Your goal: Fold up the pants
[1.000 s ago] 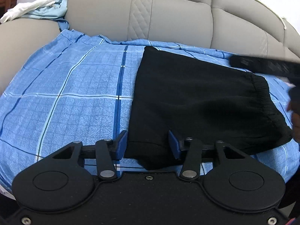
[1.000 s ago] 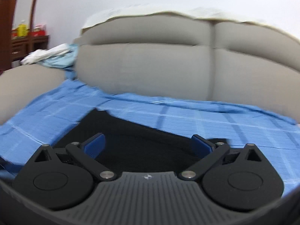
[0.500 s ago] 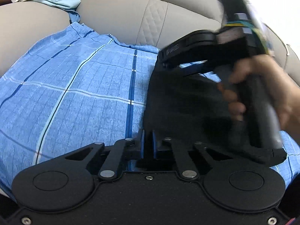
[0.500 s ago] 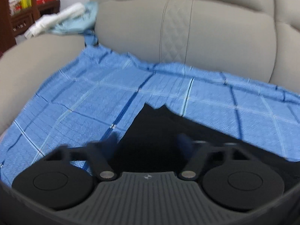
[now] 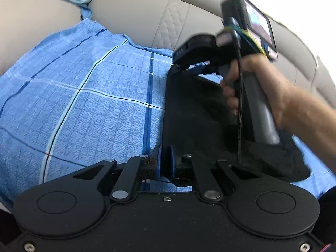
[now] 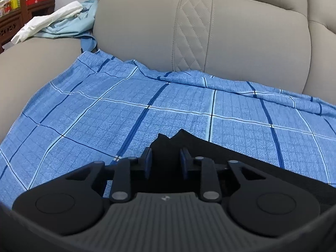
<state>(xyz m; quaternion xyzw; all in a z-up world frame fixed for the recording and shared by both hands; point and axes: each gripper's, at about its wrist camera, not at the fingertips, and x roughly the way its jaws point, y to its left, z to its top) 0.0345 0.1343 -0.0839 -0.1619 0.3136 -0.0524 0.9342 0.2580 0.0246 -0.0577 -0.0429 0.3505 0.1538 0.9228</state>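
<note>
The black pants [image 5: 197,113] lie folded on a blue checked sheet [image 5: 88,96] over a grey sofa. My left gripper [image 5: 166,161] is shut on the near left corner of the pants. My right gripper [image 6: 166,163] has its blue pads [image 6: 148,161] partly closed around the far left corner of the pants [image 6: 168,147], with cloth between them. In the left wrist view the right gripper [image 5: 197,63] and the hand holding it sit over the far corner of the pants.
The sofa backrest [image 6: 201,33] rises behind the sheet. A white and light blue pile of cloth [image 6: 61,21] lies on the left armrest. A wooden cabinet with bottles [image 6: 19,6] stands at the far left.
My left gripper closed on the near corner of the pants. My right gripper swung over to the far left corner, came down on it and narrowed its jaws around the cloth.
</note>
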